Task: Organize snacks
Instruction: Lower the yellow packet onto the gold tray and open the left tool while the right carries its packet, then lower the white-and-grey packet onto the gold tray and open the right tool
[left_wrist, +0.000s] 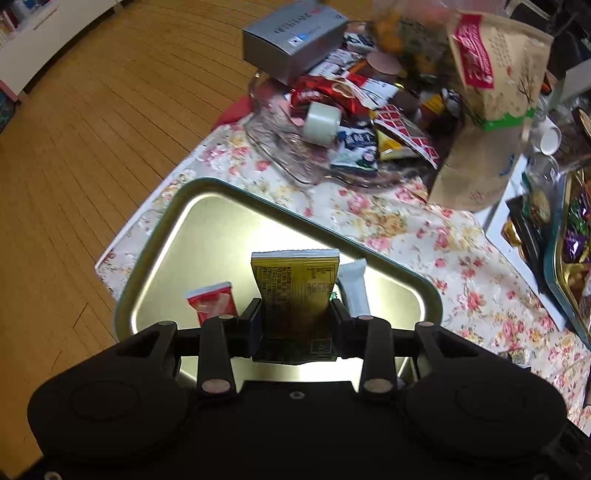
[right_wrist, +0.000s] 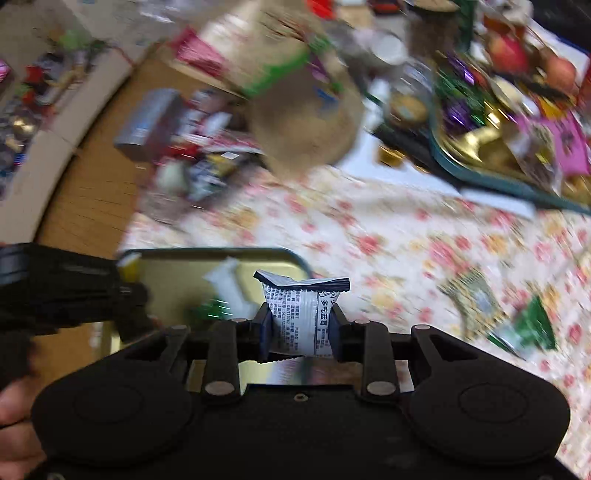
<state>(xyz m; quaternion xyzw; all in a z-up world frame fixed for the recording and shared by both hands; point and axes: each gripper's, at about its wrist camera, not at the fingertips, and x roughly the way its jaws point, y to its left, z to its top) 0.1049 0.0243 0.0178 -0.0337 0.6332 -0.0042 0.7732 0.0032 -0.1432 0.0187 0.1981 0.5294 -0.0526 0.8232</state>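
Left hand-held gripper (left_wrist: 295, 314) clamps a yellow snack packet (left_wrist: 295, 291) above the metal tray (left_wrist: 177, 206); right hand-held gripper (right_wrist: 299, 325) pinches a white packet (right_wrist: 301, 317). Two snacks lie in the tray; a heap of snacks (left_wrist: 354, 110) remains on the table (left_wrist: 388, 229).

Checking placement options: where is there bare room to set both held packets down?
The gold tray is bare across its far half, beyond the red packet and white bar. The floral cloth between tray and glass dish is also free. The dish and the right-hand tin are crowded.
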